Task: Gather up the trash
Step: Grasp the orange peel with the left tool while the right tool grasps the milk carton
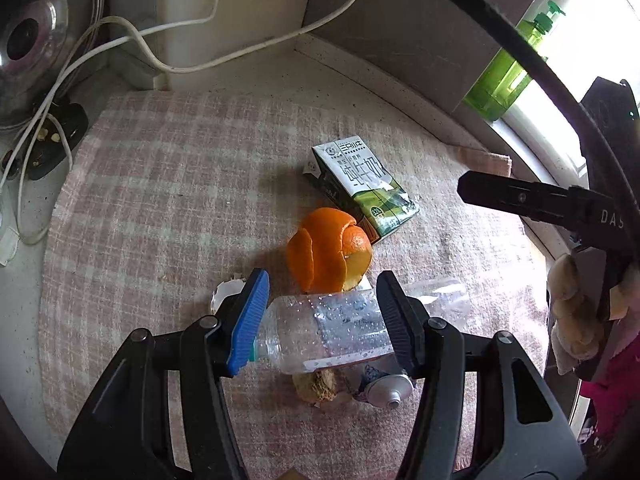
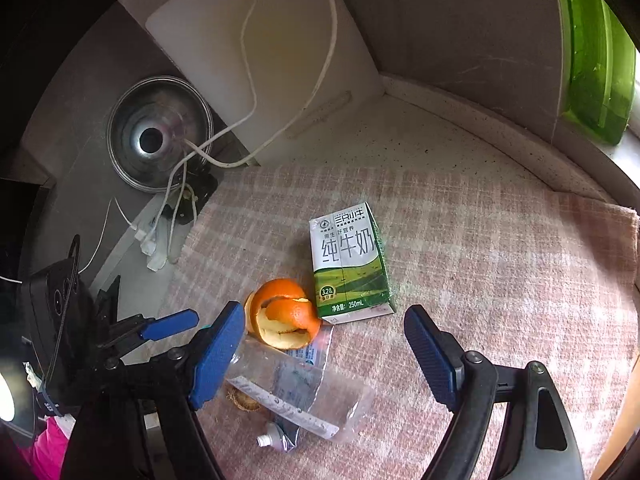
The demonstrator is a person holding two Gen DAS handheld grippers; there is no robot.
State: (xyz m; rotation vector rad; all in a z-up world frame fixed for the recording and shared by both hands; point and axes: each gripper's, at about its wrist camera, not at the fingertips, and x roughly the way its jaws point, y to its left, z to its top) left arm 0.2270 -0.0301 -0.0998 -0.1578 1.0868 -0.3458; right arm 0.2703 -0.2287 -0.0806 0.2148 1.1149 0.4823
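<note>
The clear, crumpled plastic water bottle (image 1: pixel 320 332) lies on its side on the pink checked cloth (image 1: pixel 160 200), its long axis running across the left gripper (image 1: pixel 322 320), from one finger towards the other. Its capped neck points at the blue-padded finger, its flattened base past the black one. Those jaws stand apart, and I cannot tell whether they hover above the bottle or already bracket it. The right gripper (image 2: pixel 324 356), jaws wide and empty, hangs over the same bottle (seen here at a slant), so both hands are near. Just beyond lie the curled orange peel (image 1: pixel 330 250) and green-and-white milk carton (image 1: pixel 364 188).
</note>
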